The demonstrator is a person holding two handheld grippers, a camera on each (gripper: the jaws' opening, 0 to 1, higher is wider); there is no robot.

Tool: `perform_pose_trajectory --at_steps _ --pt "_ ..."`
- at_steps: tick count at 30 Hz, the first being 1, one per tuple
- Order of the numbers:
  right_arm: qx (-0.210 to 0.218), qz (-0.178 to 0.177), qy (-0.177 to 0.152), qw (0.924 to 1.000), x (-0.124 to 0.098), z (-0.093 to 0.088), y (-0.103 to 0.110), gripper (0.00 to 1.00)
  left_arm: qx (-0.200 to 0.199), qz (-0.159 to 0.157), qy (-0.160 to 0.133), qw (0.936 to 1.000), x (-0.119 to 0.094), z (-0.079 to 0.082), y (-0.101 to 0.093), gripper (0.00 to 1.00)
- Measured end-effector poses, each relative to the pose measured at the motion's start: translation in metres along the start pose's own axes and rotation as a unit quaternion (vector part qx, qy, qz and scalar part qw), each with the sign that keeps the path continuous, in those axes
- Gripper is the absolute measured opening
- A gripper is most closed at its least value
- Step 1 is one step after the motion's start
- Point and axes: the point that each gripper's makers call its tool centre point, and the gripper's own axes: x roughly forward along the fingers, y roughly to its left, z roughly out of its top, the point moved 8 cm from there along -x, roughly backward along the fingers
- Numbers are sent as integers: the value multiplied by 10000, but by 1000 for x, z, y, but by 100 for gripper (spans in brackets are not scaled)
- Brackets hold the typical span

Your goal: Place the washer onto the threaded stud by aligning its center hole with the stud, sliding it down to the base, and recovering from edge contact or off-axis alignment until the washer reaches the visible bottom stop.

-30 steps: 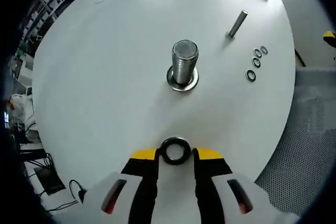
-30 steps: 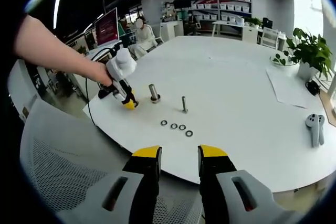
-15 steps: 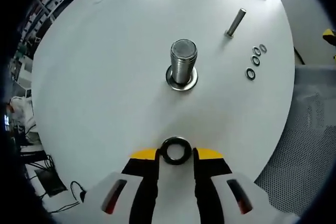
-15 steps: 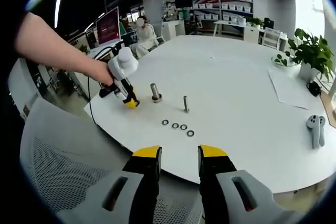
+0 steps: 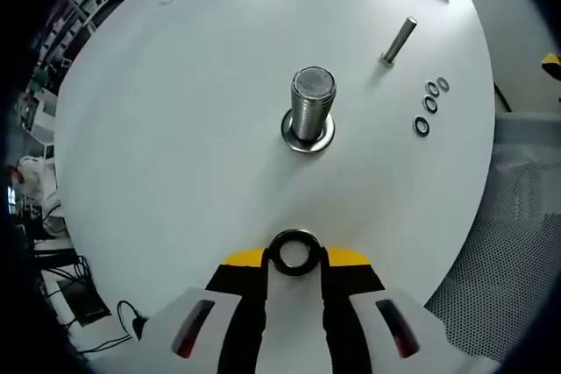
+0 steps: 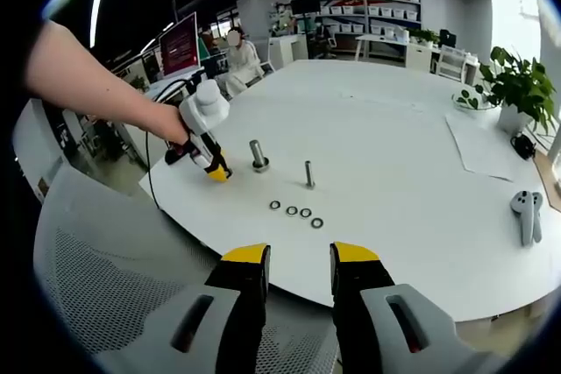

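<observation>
One white table, two studs and five washers are counted.
A mesh chair is seen before the table edge. The threaded stud stands upright on its base, axis vertical; a thinner stud stands beyond. Four loose washers lie in a row. One washer is clamped by the left gripper, hole facing the camera, well short of the stud. The right gripper is held part-open, nothing between its jaws.
</observation>
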Motion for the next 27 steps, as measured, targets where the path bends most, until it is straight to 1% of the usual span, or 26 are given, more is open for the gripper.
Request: perform_pose_trajectory --at_steps 2,4,8,10,12,14,16,17,20,22,24,27 --pt "-5 4 6 10000 1 0 0 30 -68 20 -66 10000 2 0 2 21" --pt "-12 9 9 10000 0 1 1 30 -152 51 -128 9998 0 -3 -1 21" --pt "-13 19 -8 10000 0 2 1 30 -135 82 -309 9994 3 -7 3 21" --pt "-11 19 -9 10000 0 1 1 30 -137 77 -361 9992 0 -2 -2 20" --pt "-17 28 -13 10000 0 1 1 30 -224 84 -418 9988 -4 -7 -6 20" --pt "-7 27 -32 10000 0 1 1 30 -224 100 -463 9986 -1 -9 -3 20" --pt "10 25 -44 10000 0 1 1 30 -199 98 -457 9987 0 -10 -3 20" --pt "15 20 -50 10000 0 1 0 30 -127 96 -442 9989 1 -9 -1 20" --pt "23 18 -58 10000 0 1 0 30 -123 84 -422 9990 0 -9 -2 20" --pt "24 25 -60 10000 0 1 0 30 -97 78 -406 9991 0 -5 -1 20" --pt "23 28 -59 10000 1 1 0 30 -62 78 -361 9993 0 -5 0 19" --pt "39 27 -74 10000 1 2 0 30 128 80 -307 9994 -1 -4 -1 19"
